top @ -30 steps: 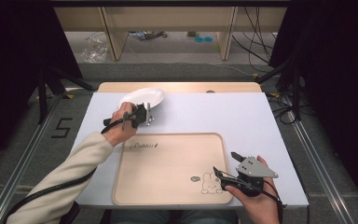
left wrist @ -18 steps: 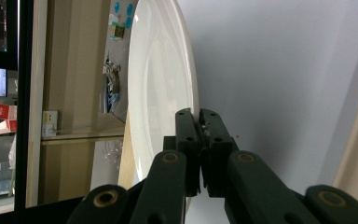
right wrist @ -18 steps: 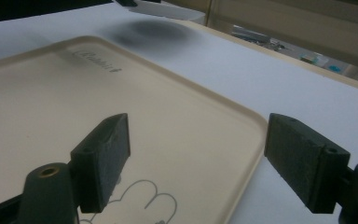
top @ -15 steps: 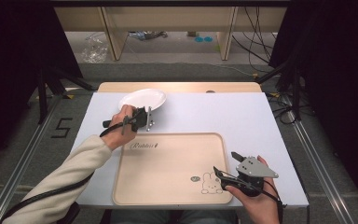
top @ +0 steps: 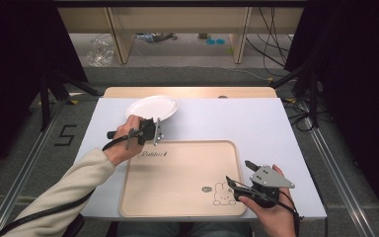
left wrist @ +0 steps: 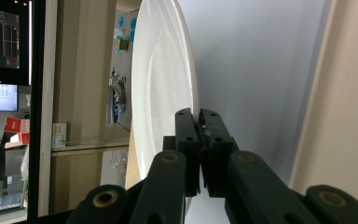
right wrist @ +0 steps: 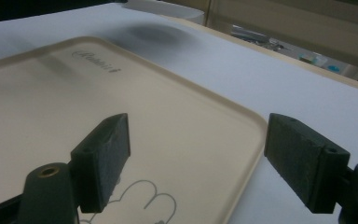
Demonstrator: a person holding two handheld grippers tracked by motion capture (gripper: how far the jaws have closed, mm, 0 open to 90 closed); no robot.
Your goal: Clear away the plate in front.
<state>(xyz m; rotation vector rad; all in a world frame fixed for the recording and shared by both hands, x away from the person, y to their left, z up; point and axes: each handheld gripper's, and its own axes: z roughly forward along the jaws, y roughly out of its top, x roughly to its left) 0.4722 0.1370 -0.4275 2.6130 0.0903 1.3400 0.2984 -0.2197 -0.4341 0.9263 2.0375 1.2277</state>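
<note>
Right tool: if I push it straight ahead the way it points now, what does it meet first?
The right tool, open, points low across the beige tray. Nothing stands on the tray in its line; the white plate lies far beyond, probably off to one side.

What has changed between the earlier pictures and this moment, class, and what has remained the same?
The left claw, shut on the rim of the white plate, has carried the plate a little toward the tray, with the hand shifting rightward and nearer in the high view. Nothing was taken hold of or let go. The right claw stays open over the tray's near right corner, and the tray has not moved.
</note>
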